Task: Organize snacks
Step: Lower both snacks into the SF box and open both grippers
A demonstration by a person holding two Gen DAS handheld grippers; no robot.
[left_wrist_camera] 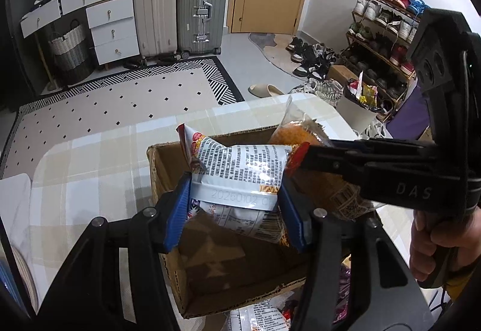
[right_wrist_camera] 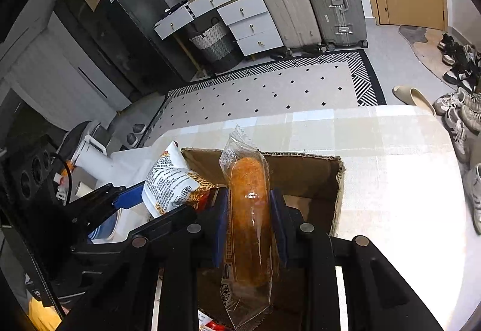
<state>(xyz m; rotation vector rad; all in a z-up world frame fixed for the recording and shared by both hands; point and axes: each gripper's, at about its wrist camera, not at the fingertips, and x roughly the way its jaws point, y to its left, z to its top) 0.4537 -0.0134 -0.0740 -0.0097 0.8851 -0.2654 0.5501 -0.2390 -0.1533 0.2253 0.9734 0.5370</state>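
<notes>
An open cardboard box (left_wrist_camera: 156, 168) stands on the checked tablecloth. Above its opening my left gripper (left_wrist_camera: 237, 210) is shut on a white snack packet (left_wrist_camera: 240, 168) with black print, its blue pads pressing both sides. My right gripper (left_wrist_camera: 312, 156) reaches in from the right. In the right wrist view my right gripper (right_wrist_camera: 249, 219) is shut on an orange roll in a clear wrapper (right_wrist_camera: 248, 180), held upright over the box (right_wrist_camera: 303, 171). To its left are the left gripper (right_wrist_camera: 156, 204) and the white packet (right_wrist_camera: 168, 180). The roll's top (left_wrist_camera: 296, 132) shows behind the packet.
Another printed packet (left_wrist_camera: 258, 316) lies on the table in front of the box. A white roll (right_wrist_camera: 90, 162) sits at the table's left end. Beyond the table's (left_wrist_camera: 90, 174) far edge are a rug, suitcases, a shoe rack and a bin (left_wrist_camera: 360, 93) with wrappers.
</notes>
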